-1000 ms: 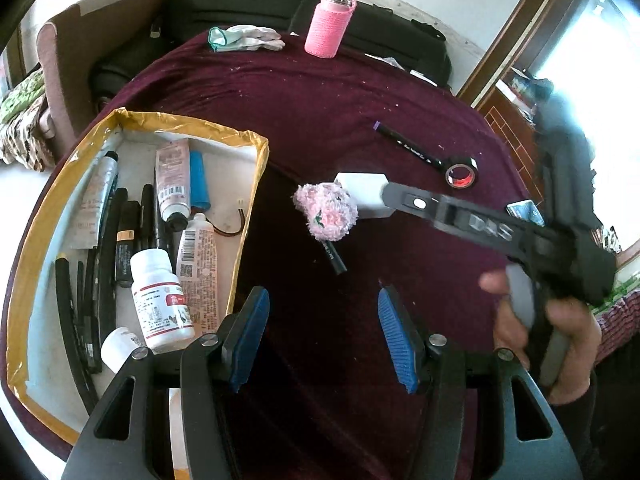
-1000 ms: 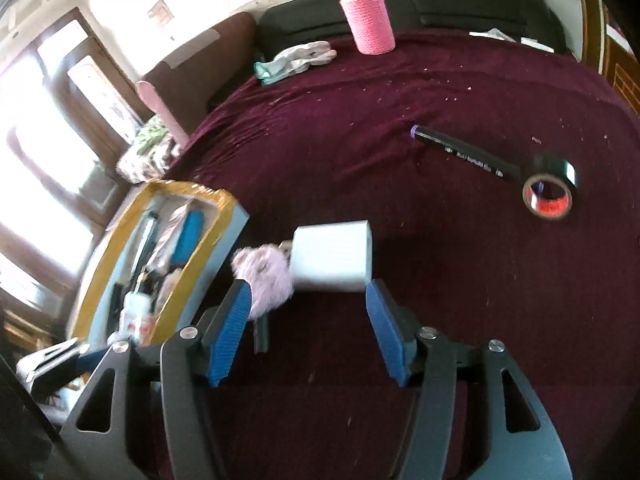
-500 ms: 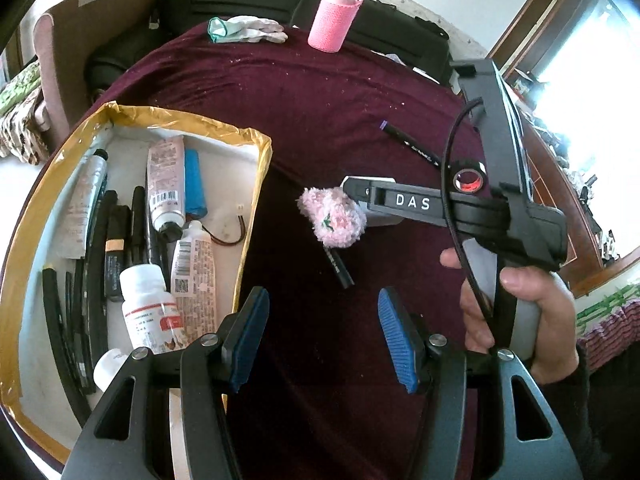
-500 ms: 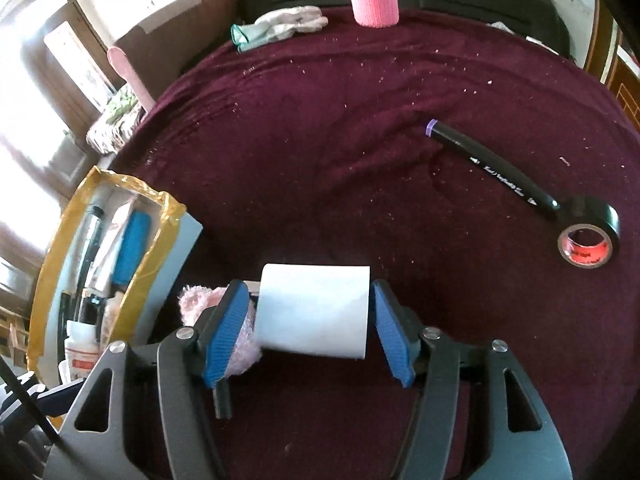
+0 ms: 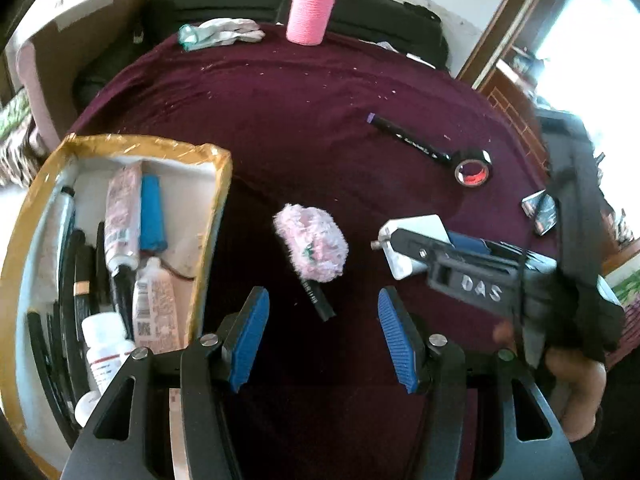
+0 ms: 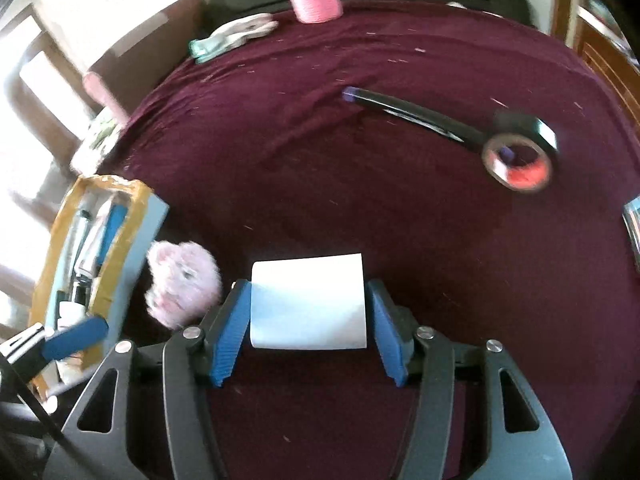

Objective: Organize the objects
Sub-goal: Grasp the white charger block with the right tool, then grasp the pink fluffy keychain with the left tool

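**Right fingers closing around the white block**

Left wrist view first: the left gripper (image 5: 322, 330) sits at the bottom of the frame, its blue fingers (image 5: 246, 338) parted about halfway with nothing between them, only the maroon tabletop (image 5: 288, 128). Just above the gap lies a fluffy pink pen (image 5: 312, 246), black shaft pointing down toward the fingers. Left of frame, a box with a yellow taped rim (image 5: 222, 216) holds tubes, bottles and black pens. At the right, the right gripper (image 5: 394, 240) reaches in, a hand (image 5: 576, 380) behind it, its tip at the white block (image 5: 416, 240). Upper right: a black marker (image 5: 408, 140) touching a roll of tape (image 5: 472, 170). A pink bottle (image 5: 310, 10) stands at the top.

Over to the right wrist view: the white block (image 6: 308, 302) sits squarely between the blue fingers (image 6: 230, 330) in the lower centre, and the jaws are closing, both pads right against its sides. The pink pen (image 6: 182, 282) is just left of it, the box (image 6: 140, 232) further left. Marker (image 6: 404, 114) and tape (image 6: 520, 158) lie upper right, blurred.
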The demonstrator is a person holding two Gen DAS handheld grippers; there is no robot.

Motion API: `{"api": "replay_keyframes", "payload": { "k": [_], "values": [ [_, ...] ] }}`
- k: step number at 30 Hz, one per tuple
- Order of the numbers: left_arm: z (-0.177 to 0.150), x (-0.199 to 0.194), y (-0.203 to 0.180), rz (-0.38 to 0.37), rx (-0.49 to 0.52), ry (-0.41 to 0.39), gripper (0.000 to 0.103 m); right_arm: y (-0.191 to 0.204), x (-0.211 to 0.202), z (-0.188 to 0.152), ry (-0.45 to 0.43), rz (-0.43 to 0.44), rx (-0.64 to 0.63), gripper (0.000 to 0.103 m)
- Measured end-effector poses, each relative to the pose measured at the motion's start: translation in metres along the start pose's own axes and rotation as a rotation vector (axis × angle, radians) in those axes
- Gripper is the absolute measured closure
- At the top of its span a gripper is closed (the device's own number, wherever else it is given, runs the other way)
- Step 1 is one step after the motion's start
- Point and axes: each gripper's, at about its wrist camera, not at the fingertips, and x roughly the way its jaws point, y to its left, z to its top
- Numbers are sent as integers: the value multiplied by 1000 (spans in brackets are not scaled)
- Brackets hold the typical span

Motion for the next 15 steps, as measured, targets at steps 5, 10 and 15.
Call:
{"api": "replay_keyframes", "payload": {
  "k": [5, 10, 15],
  "values": [
    [7, 15, -17, 52, 50, 30, 52, -5, -7, -8, -25, 1, -10, 47],
    [20, 26, -29, 128, 105, 44, 52, -13, -9, -10, -39, -24, 1, 47],
    [33, 26, -20, 139, 116, 14, 52, -22, -9, -8, -43, 25, 27, 47]
  ]
}}
